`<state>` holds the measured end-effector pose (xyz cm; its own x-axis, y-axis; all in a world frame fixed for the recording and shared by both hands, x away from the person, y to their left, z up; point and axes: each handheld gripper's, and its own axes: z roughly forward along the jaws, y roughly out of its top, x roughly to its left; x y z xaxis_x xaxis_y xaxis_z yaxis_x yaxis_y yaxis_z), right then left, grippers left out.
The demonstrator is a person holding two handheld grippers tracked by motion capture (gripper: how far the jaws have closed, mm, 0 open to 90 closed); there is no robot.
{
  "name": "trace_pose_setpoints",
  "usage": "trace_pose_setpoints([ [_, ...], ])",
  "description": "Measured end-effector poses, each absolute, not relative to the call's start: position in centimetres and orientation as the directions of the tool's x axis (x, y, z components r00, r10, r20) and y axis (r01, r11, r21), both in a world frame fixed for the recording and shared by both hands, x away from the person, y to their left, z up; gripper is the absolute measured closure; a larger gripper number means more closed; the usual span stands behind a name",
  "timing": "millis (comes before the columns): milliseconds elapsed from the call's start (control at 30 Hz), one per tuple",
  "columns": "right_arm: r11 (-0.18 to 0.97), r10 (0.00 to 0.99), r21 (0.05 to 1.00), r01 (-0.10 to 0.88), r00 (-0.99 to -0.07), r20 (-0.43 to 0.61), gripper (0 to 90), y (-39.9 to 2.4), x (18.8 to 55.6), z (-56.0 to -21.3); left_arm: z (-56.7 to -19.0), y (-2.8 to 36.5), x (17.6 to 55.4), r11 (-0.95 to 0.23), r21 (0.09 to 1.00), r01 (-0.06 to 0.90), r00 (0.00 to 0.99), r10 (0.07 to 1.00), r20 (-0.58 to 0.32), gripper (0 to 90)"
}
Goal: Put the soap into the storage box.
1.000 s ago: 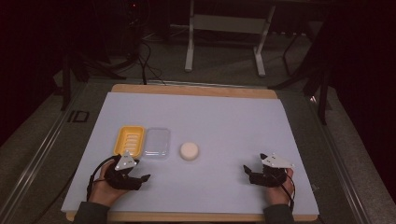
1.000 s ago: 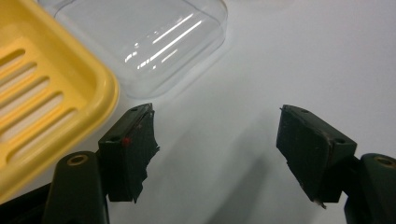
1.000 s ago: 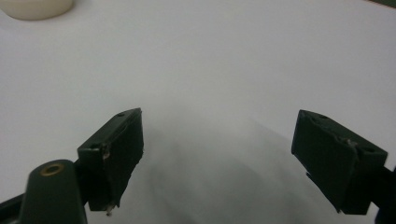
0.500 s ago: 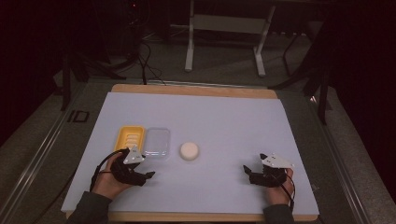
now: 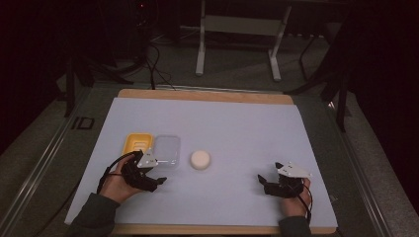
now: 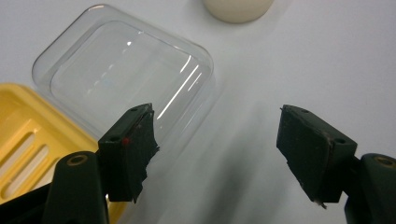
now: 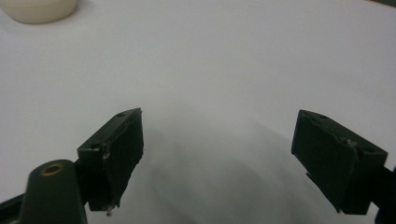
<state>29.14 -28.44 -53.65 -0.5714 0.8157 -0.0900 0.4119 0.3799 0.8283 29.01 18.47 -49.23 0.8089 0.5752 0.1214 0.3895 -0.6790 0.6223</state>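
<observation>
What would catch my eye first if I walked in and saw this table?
Probably the bright yellow tray at the table's left, with a clear plastic lid lying right beside it and a small cream puck a little further right. Next, the two hand-held grippers near the front edge: the left gripper and right gripper, both with fingers spread open.

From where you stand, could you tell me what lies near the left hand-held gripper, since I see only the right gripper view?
Observer: The left hand-held gripper is open over the near edge of a clear plastic lid.
Operator: Thank you; is anything beside that lid?
Observer: Yes, a yellow slotted tray lies against it.
Operator: And where does the white piece at my frame's corner sit?
Observer: The round white piece rests on the table, just right of the lid.
</observation>
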Motion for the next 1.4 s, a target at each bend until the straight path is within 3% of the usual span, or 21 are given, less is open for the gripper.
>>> trace_pose_setpoints([
  [567, 0.385, 0.813, 0.826, 0.412, -0.575, -0.092, 16.6, -28.4, 29.1, -53.6, -48.0, 16.5, 30.2, -0.741, 0.564, 0.364, 0.829, 0.534, 0.165, 27.8],
  [1400, 0.384, 0.812, 0.826, 0.413, -0.577, -0.089, 16.6, -28.4, 29.2, -53.6, -48.1, 14.8, 32.8, -0.763, 0.527, 0.374, 0.857, 0.502, 0.119, 25.8],
])
